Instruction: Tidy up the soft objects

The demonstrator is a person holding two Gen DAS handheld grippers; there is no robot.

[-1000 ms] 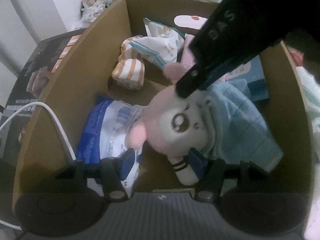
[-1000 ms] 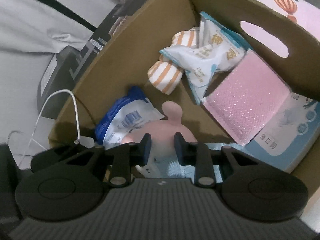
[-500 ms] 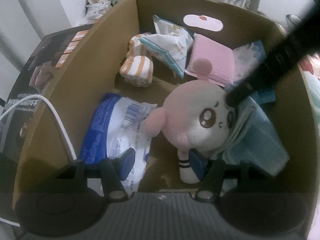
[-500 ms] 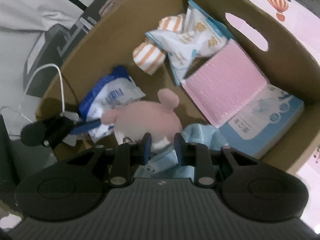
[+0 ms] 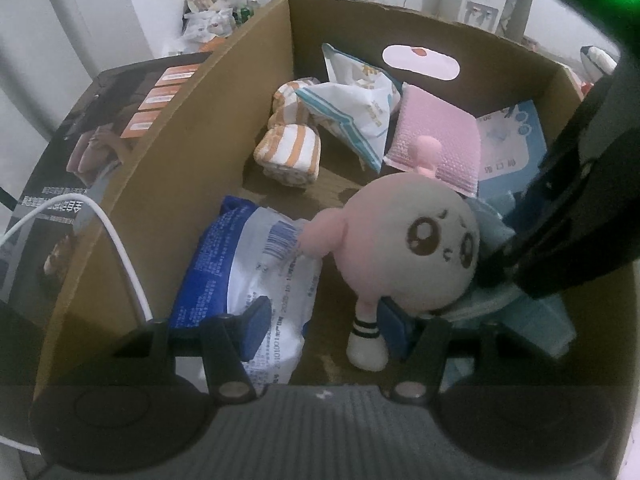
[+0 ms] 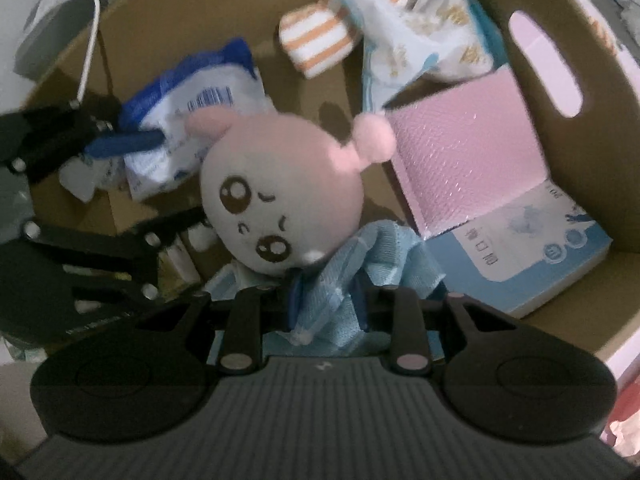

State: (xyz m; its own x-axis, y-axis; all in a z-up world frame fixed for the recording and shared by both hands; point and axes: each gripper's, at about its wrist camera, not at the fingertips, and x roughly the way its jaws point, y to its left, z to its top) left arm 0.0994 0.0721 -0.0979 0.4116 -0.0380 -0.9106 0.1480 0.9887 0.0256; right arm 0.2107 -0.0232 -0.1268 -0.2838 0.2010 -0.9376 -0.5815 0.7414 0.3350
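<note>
Left wrist view: cardboard box filling the frame, catching the soft stuff. Pink plush propped at centre against light blue cloth. Right gripper bottom centre, easing open, cloth bunched between, probably letting go. Left gripper spread, empty, beside plush's leg

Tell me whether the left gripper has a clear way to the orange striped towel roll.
Probably yes: the left gripper is open, and bare box floor lies between it and the orange striped towel roll; the plush toy sits aside.
</note>
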